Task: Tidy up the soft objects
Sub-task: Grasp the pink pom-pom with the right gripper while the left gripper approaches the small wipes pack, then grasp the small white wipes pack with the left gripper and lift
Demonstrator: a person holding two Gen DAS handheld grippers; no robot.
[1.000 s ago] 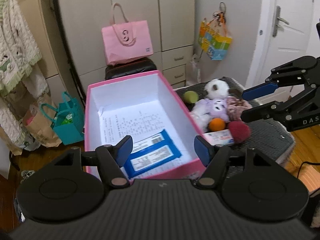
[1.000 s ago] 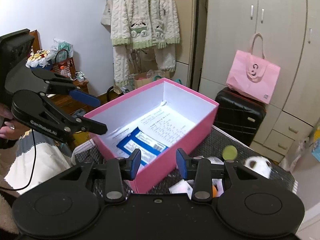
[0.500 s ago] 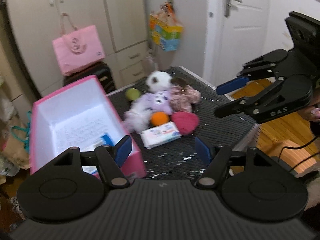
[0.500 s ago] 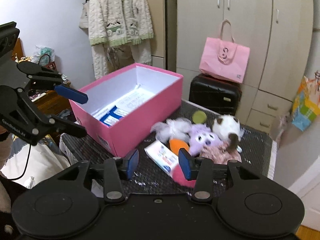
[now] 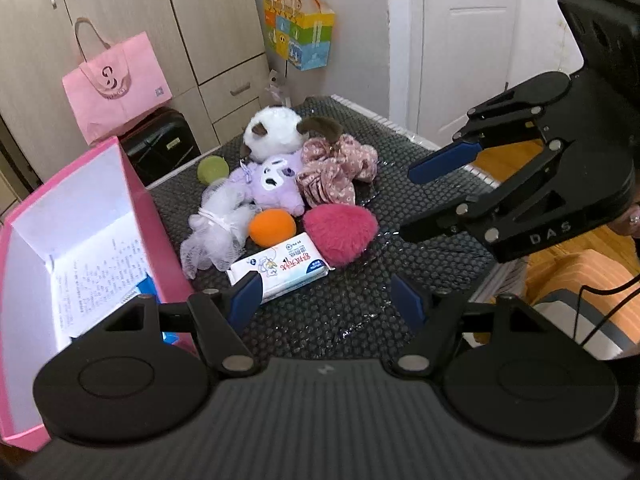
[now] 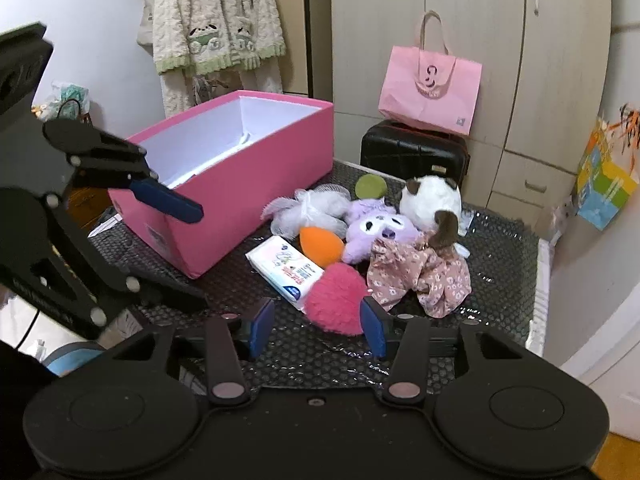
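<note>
On the black mat lies a pile of soft things: a white plush (image 5: 272, 132), a purple plush (image 5: 276, 184), a floral cloth (image 5: 336, 168), a white mesh pouf (image 5: 216, 228), an orange puff (image 5: 272, 226), a pink fluffy heart (image 5: 340, 232) and a tissue pack (image 5: 280, 266). Left of them stands the pink box (image 5: 136, 200) with paper and blue packets inside. My left gripper (image 5: 326, 300) hangs open over the mat, just short of the tissue pack. My right gripper (image 6: 318, 326) hovers at the heart (image 6: 338, 298), its jaws opening with nothing between the pads.
A green ball (image 5: 213, 170) lies behind the pile. A pink tote (image 5: 116, 88) sits on a black suitcase (image 5: 160, 148) beyond the mat. A white door (image 5: 464, 40) and the mat's edge are at the right. A cardigan (image 6: 216, 16) hangs behind the box.
Both views have swung from the pink box onto the toy pile, and both grippers have come down closer to the mat. The right jaws stand wider apart than before.
</note>
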